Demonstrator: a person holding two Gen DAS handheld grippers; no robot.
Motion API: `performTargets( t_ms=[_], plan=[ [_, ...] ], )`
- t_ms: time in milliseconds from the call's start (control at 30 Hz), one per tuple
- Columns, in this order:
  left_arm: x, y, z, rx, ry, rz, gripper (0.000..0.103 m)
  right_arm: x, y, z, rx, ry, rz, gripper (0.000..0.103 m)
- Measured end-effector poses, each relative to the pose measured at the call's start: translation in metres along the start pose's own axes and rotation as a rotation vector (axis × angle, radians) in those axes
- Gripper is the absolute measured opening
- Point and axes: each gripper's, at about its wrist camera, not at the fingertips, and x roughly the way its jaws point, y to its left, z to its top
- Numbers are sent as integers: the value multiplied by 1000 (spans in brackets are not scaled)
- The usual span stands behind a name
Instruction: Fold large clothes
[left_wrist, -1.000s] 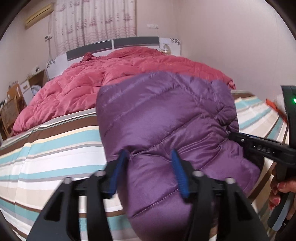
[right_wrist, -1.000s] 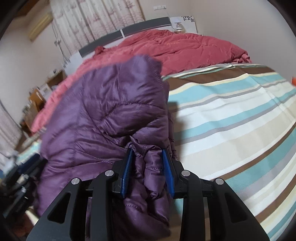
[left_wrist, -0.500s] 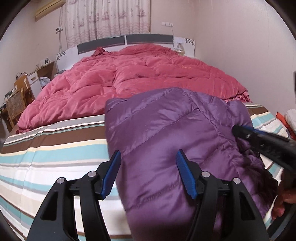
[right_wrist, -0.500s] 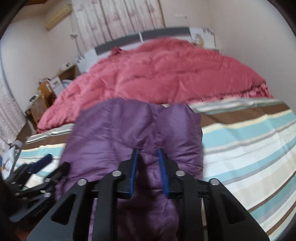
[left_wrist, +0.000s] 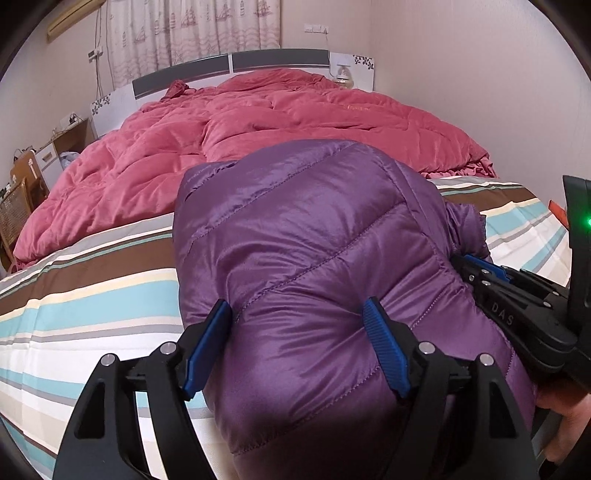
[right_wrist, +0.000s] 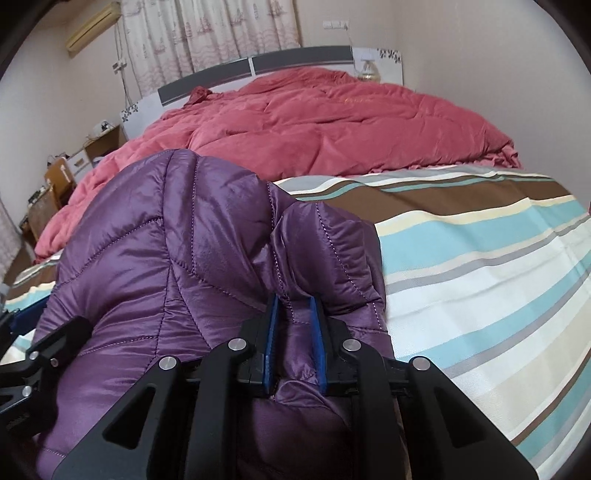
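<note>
On jacket (right_wrist: 177, 236): right claw (right_wrist: 293, 343) clamped.

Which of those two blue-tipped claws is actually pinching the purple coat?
The right gripper: its jaws squeeze a fold of the purple jacket. The left gripper gapes wide around the bulk.

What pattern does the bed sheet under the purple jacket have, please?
Horizontal stripes on the bed sheet: brown, turquoise, cream, grey, white. Clearest in the right wrist view.

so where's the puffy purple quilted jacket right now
The puffy purple quilted jacket lies on the striped bedsheet, in front of the red comforter, between the left gripper and the right gripper.
</note>
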Motion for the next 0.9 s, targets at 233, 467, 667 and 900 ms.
performTargets(
  t_ms=[233,467,667,900],
  plan=[
    [-18,1,-9,-22,-30,12,74,-3,-1,-1,-14,0,-1,16],
    [-25,18,-29,-116,-28,-26,80,-5,-3,-2,-15,0,16,16],
    [-15,17,-33,-90,-5,-14,81,-11,-5,2,-40,22,31,17],
    [-36,42,-37,-187,-14,-60,99,-61,-35,2,31,-12,142,69]
  ],
)
